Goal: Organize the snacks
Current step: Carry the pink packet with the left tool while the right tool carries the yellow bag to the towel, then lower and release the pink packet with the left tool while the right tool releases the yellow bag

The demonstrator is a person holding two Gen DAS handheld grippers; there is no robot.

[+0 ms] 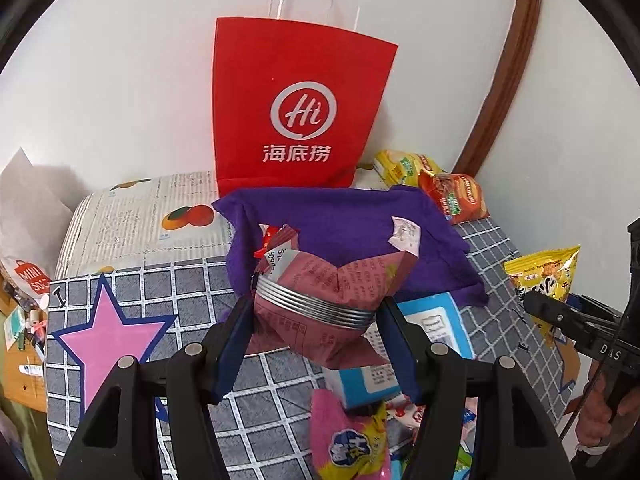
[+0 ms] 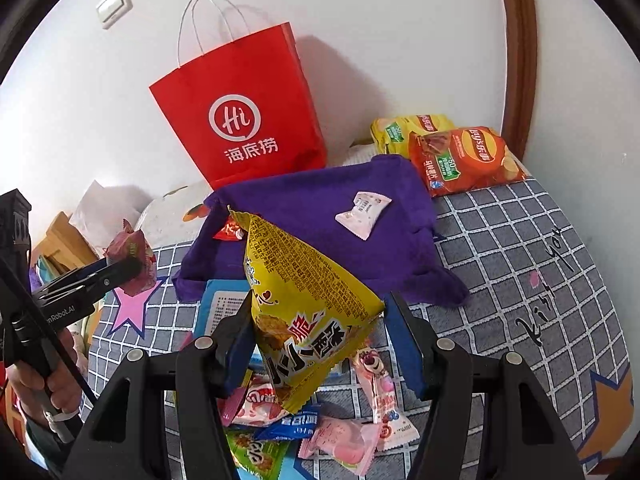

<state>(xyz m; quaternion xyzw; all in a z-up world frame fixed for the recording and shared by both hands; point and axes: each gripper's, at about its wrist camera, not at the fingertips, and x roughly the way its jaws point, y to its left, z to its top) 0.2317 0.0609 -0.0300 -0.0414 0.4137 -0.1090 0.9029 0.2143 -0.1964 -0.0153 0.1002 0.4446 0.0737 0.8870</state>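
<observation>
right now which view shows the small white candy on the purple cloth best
The right wrist view: the white candy lies whole and unblocked on the purple cloth. In the left wrist view only its top part shows, the rest hidden behind the maroon packet held in the left gripper.

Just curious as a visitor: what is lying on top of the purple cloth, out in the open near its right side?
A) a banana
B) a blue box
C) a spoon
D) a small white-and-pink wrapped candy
D: the small white-and-pink wrapped candy rests on the purple cloth, apart from both grippers and their snack packets.
</observation>
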